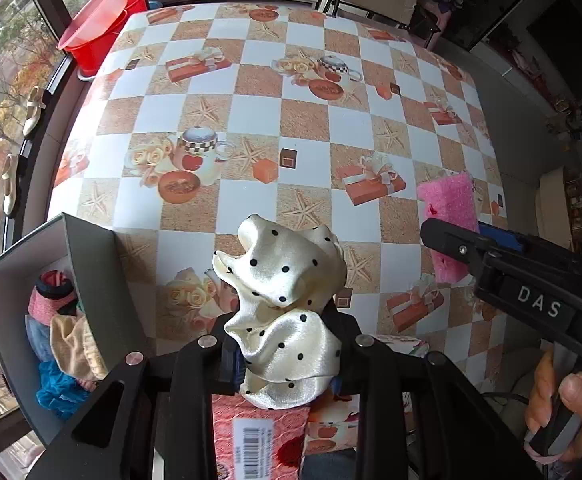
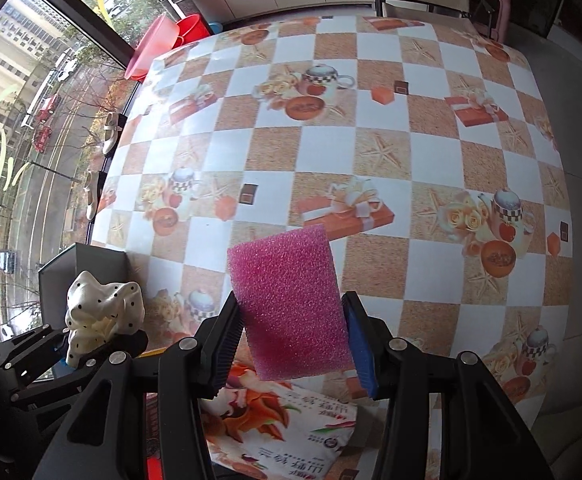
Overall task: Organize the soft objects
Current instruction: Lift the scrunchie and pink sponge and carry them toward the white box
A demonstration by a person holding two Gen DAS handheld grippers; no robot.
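The left gripper [image 1: 287, 364] is clamping the polka-dot scrunchie [image 1: 287, 304] and the right gripper [image 2: 291, 344] the pink sponge [image 2: 291, 304], above the worktop [image 1: 311, 120]; next probably comes dropping both into the grey box [image 1: 103, 280] at near left.

Soft even daylight from window [image 2: 31, 100] at left, sharp centre, heavy fisheye bending + dark vignette at edges.
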